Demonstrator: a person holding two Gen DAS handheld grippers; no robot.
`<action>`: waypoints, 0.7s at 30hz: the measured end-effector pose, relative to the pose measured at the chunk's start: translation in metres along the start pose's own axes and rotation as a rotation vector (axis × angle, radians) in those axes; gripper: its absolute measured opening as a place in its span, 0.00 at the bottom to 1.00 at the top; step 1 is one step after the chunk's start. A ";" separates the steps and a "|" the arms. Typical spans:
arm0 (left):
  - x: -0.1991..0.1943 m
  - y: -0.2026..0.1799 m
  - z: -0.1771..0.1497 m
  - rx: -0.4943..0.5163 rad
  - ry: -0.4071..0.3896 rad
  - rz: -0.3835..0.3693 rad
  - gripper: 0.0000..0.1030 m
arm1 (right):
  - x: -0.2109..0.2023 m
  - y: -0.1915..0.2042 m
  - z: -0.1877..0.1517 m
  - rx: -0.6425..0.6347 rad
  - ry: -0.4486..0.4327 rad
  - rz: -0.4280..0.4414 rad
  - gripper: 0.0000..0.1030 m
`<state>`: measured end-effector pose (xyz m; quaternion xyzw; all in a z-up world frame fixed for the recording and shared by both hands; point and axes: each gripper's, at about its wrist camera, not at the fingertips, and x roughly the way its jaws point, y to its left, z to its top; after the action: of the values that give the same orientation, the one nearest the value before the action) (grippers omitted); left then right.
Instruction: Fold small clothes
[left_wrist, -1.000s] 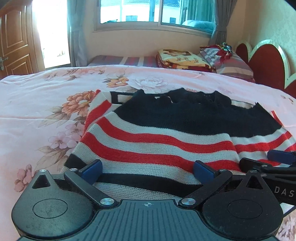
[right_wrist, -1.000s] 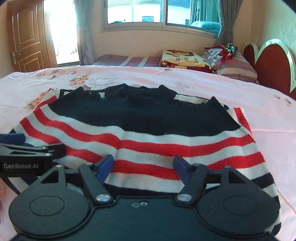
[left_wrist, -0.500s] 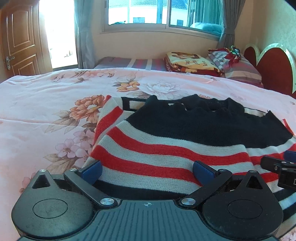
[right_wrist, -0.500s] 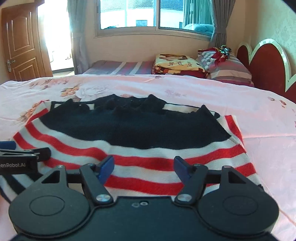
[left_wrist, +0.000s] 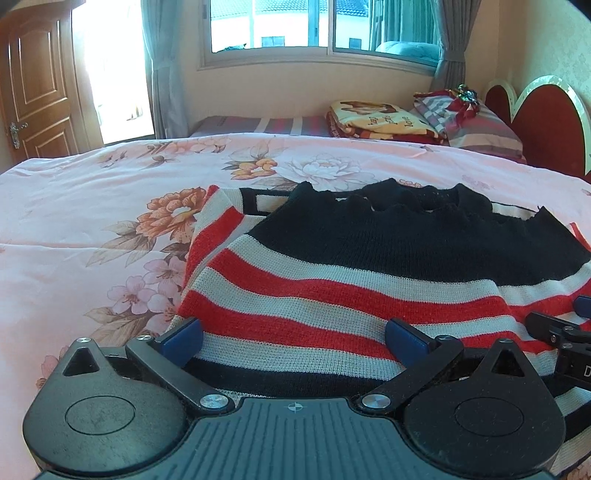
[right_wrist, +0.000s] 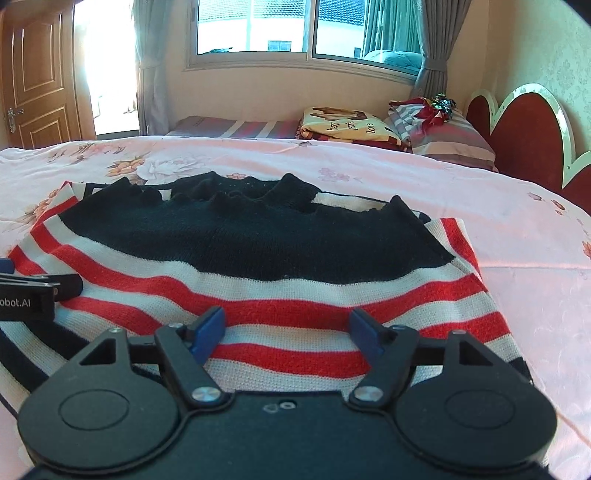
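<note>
- Striped sweater lies folded over on the bed; further folds likely remain
- left gripper spread apart; right gripper opening, clamping nothing

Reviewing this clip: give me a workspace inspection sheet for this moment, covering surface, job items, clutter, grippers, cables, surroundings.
Surface: bed with pink floral sheet, smooth.
Job's things: striped sweater, red, white and black, lying folded on the sheet.
Clutter: folded blankets and striped pillow at the far side.
Grippers: left gripper open above the sweater's near edge; right gripper opening, pads not pressing the knit.
Cables: nothing seen.
Surroundings: window with curtains, wooden door, red headboard.
</note>
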<state>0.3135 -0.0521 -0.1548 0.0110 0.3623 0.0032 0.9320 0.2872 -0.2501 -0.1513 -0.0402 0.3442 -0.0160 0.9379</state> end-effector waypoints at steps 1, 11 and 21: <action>0.000 0.000 0.000 -0.001 0.002 0.001 1.00 | 0.000 0.000 0.000 0.000 0.000 0.001 0.71; -0.025 0.014 0.005 -0.071 0.029 0.006 1.00 | -0.020 -0.001 0.014 0.029 0.016 0.047 0.57; -0.049 0.026 -0.011 -0.092 0.068 0.009 1.00 | -0.028 0.019 -0.007 -0.040 0.040 0.073 0.57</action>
<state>0.2700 -0.0264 -0.1291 -0.0302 0.3930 0.0241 0.9187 0.2618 -0.2295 -0.1402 -0.0463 0.3645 0.0244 0.9297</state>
